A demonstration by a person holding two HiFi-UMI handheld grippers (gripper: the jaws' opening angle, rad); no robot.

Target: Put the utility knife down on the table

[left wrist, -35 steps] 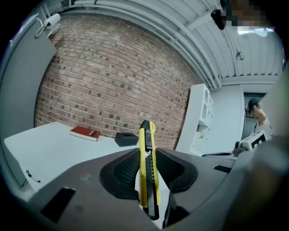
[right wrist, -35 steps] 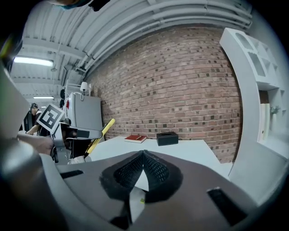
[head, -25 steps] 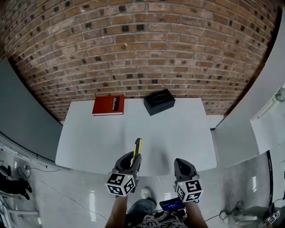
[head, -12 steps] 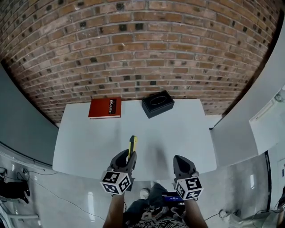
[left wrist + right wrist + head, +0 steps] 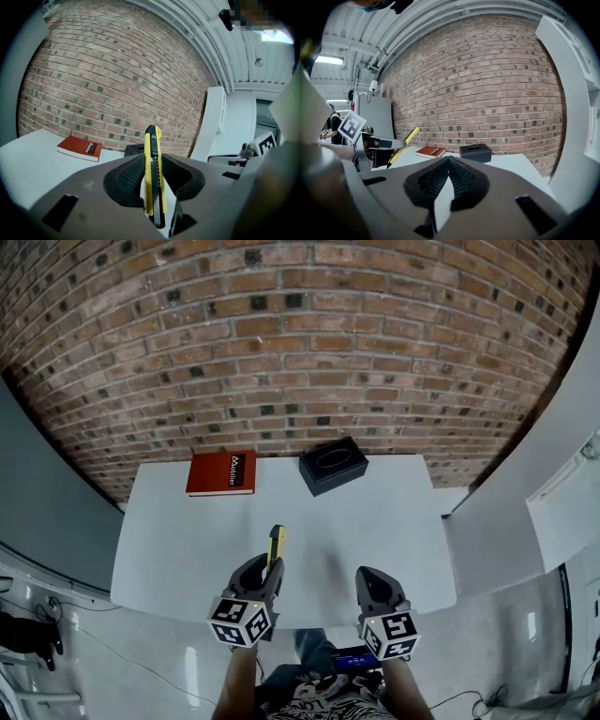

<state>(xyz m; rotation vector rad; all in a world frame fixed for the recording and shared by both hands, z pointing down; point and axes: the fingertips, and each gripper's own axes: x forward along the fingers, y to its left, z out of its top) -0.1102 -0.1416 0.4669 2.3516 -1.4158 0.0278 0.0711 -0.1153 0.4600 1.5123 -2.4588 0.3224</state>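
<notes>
Two grippers at the table's point(image 5: 394, 512) near edge: the left gripper point(image 5: 265, 570) clamps the yellow utility knife point(image 5: 276, 542), held above the tabletop; the right gripper point(image 5: 370, 582) is pressed together, empty. Next, probably lowering and releasing.

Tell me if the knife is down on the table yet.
Not down: the left gripper is shut on the knife, holding it tilted in the air above the table.

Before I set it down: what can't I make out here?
- Rear end of the utility knife: left gripper view, buried between the jaws; head view, behind the left gripper.
- Blade out or in: not clear in any view.
- Near edge of the table: head view, partly covered by the left gripper.
</notes>
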